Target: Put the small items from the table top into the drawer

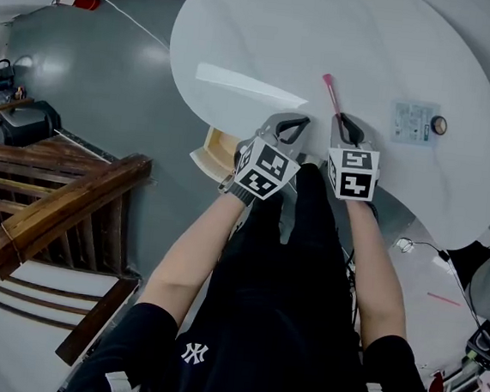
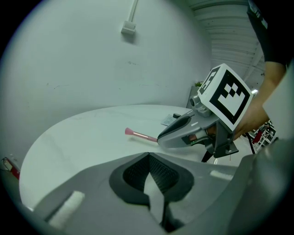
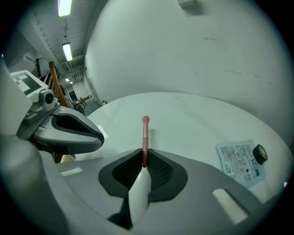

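One pink stick with a rounded head is pinched by its near end between the jaws of the right gripper. In the right gripper view the jaws stand narrow, closed on the stick. From the pads the stick runs straight up the frame, head farthest from the jaws, over the white table. In the head view it slants from the jaw tips toward the upper left, just above the middle of the frame. Whether its head touches the tabletop cannot be told.

The left gripper is just beside the right one, to its left in the head view. Its own view shows its jaw tips meeting with nothing between them. The pink stick lies beyond them, pointing left out of the other gripper.

Two more small items lie on the table, at the lower right of the right gripper view. One is a flat printed packet. The other is a small dark round thing touching or just beside the packet's right edge. Both are well apart from the stick.

One drawer stands open under the table's near edge. It is left of the left gripper in the head view, and its wooden inside shows. Lower in that frame are the person's two bare forearms and black clothes, and wooden rails fill the left side.
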{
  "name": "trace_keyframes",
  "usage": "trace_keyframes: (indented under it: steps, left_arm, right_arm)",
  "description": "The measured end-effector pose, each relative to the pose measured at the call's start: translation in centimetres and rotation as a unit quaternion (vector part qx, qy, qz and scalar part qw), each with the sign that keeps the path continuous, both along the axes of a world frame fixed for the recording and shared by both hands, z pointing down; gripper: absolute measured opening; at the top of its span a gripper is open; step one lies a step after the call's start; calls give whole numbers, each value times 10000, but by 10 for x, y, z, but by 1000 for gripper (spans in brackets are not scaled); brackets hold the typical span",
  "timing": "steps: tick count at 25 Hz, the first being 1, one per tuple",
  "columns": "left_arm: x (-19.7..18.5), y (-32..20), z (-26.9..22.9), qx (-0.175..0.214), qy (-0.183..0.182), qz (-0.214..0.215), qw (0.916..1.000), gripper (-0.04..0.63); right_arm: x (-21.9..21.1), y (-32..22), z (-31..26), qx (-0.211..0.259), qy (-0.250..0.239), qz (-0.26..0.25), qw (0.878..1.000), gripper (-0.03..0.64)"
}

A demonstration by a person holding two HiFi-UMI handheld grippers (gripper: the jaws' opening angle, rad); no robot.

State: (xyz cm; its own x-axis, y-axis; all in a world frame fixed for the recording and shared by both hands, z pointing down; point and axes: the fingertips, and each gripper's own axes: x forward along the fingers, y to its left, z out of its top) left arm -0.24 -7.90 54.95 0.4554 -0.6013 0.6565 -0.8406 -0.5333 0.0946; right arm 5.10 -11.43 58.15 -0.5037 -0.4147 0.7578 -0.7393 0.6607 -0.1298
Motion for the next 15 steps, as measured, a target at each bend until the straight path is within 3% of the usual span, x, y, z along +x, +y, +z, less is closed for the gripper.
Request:
trace_keyframes:
  steps: [15]
  left_arm:
    - [-63,77,-1,44,-98,-260,9996,0]
  right_arm:
    - [-66,82,-13,110,-228,-336,9991,55]
